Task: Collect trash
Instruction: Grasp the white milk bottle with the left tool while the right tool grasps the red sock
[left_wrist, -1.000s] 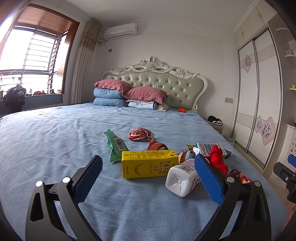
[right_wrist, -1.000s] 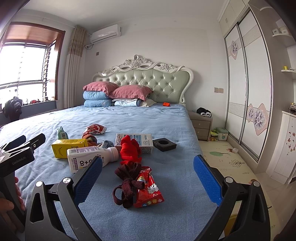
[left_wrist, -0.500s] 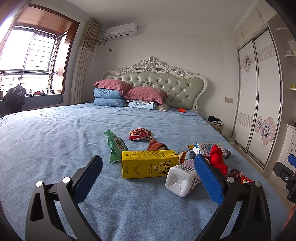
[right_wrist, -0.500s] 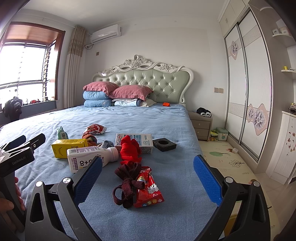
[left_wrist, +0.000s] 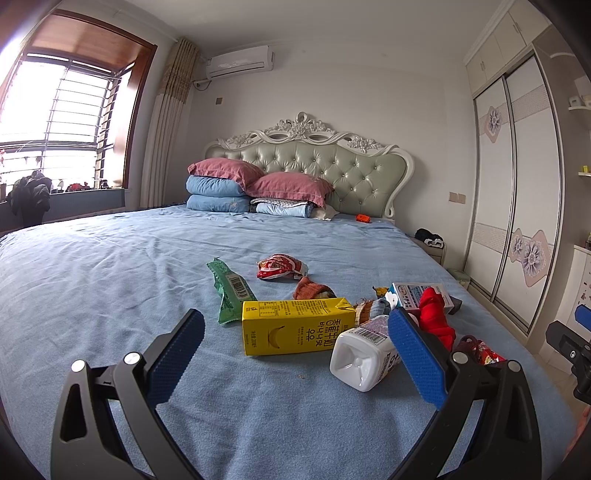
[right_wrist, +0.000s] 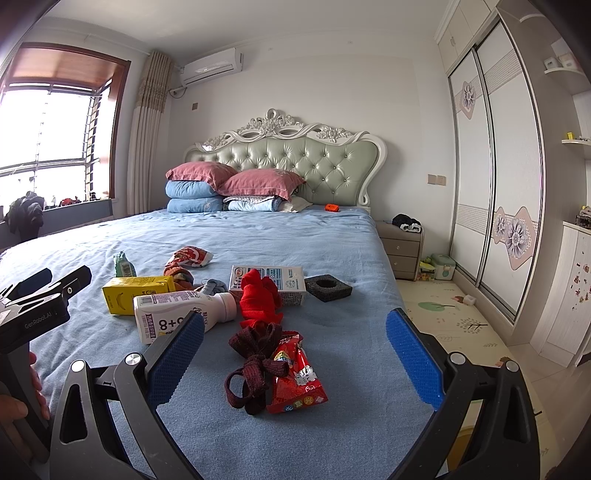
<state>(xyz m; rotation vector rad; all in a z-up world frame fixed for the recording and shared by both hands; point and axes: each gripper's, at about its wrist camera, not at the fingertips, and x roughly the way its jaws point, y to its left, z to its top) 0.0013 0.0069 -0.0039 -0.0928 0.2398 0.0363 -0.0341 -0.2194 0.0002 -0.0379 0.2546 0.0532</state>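
A wide bed with a light blue sheet (left_wrist: 92, 280) carries the scattered trash. The left gripper (left_wrist: 295, 354) and the right gripper (right_wrist: 293, 354) hover low over it, jaws spread wide and holding nothing. Near the foot lies a white plastic milk bottle (right_wrist: 173, 314) on its side, touching a yellow banana-milk carton (left_wrist: 295, 325). Just beside them sit a white-and-blue carton (right_wrist: 284, 282), a red cloth (right_wrist: 258, 299), a dark red knitted tie (right_wrist: 255, 354) against a red snack wrapper (right_wrist: 299, 376), and a green wrapper (left_wrist: 229, 291).
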